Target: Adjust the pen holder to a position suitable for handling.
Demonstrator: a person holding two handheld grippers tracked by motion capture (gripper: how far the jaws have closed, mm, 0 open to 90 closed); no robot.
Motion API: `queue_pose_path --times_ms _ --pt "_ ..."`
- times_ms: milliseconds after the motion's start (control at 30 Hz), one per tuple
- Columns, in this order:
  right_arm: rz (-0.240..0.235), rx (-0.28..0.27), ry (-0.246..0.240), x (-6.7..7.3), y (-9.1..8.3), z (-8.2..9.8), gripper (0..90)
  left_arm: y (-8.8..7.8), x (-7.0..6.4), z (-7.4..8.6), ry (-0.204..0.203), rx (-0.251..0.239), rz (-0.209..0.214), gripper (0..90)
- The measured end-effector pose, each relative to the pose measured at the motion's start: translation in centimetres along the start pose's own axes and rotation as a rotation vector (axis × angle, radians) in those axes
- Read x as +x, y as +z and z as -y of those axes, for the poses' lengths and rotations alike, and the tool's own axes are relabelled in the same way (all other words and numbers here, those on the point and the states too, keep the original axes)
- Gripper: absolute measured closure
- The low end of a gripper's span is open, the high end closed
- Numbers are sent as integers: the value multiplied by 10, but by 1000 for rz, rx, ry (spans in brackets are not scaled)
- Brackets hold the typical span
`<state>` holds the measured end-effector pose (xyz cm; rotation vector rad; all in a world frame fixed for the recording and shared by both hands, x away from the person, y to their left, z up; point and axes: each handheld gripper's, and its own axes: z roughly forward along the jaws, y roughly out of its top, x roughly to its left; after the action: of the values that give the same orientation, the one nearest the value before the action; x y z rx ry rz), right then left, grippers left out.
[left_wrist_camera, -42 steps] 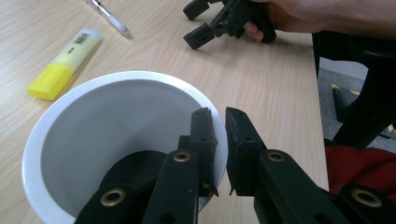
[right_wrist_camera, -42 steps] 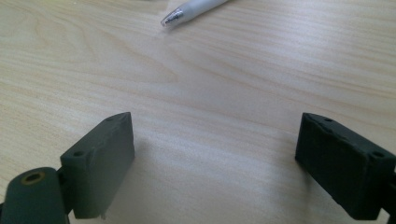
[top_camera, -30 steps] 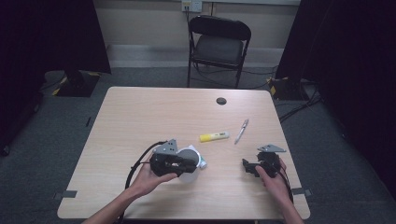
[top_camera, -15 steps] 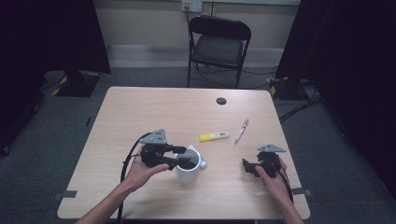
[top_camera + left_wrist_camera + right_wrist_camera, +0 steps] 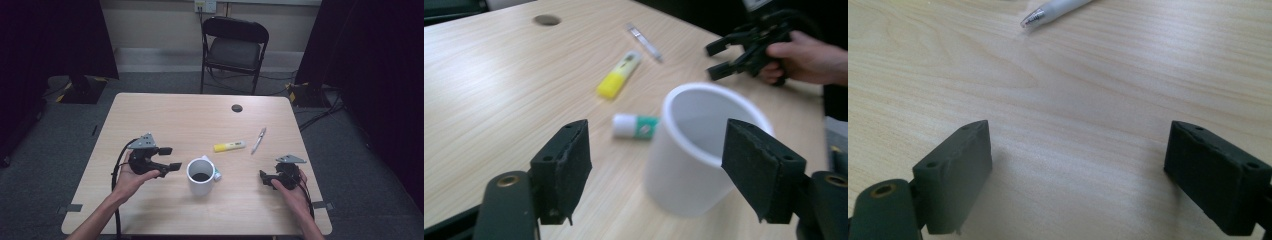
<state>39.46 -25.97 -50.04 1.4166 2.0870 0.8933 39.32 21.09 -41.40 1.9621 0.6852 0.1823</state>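
Mug point(image 5: 201, 176), white and upright, stands near the front middle of the table point(image 5: 165, 115), its open mouth showing a dark inside, with a small green-labelled tube point(image 5: 635, 125) lying just behind it. Left tongs point(image 5: 172, 158) sit just beside it, pointing at it from the person's left, clearly nearer than the right tongs point(image 5: 262, 176), which rest well apart. Left jaws have just been opening and stand wide, nothing pressed between them; the right jaws are wide over bare wood. Farther back lie a yellow highlighter point(image 5: 229, 146) and a pen point(image 5: 258, 140).
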Motion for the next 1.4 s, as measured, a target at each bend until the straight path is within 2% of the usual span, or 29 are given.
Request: queue_pose_path --times_ms 100,233,300,367,433,567,667,733,800,933,1033,1100,1200,1267,1400 --pt "-3 -1 1 0 0 0 114 -10 11 10 -19 22 -52 249" --pt "-13 -5 -7 1 -1 0 141 -20 26 24 -63 45 -95 213" --pt "-15 -4 -7 1 -1 -1 161 -23 33 33 -89 39 -107 199" --pt "-19 -6 -16 2 -2 -1 180 -22 40 40 -102 53 -138 183" --pt "-20 -8 -19 3 -3 -2 182 -22 45 47 -132 72 -164 186" --pt "-45 -26 -30 7 -6 -3 206 -18 53 59 -148 118 -190 183" --pt "-70 -39 -43 11 -10 -6 236 -10 54 67 -122 167 -246 239" --pt "-128 -47 -50 14 -14 -9 286 -7 55 71 -113 186 -260 221" --pt "-147 -64 -72 19 -17 -11 291 -4 56 74 -117 200 -260 209" --pt "-199 -80 -79 28 -23 -17 363 0 58 78 -125 237 -244 208" --pt "-230 -112 -80 33 -28 -21 424 0 58 78 -131 225 -249 208" --pt "-260 -107 -92 36 -30 -25 430 1 58 80 -130 228 -253 204" --pt "-296 -93 -109 42 -28 -33 454 2 58 81 -101 235 -276 198" --pt "-319 -94 -119 48 -26 -40 474 2 59 82 -101 224 -278 192" --pt "-345 -88 -166 64 -16 -54 486 5 58 85 -48 227 -318 163"
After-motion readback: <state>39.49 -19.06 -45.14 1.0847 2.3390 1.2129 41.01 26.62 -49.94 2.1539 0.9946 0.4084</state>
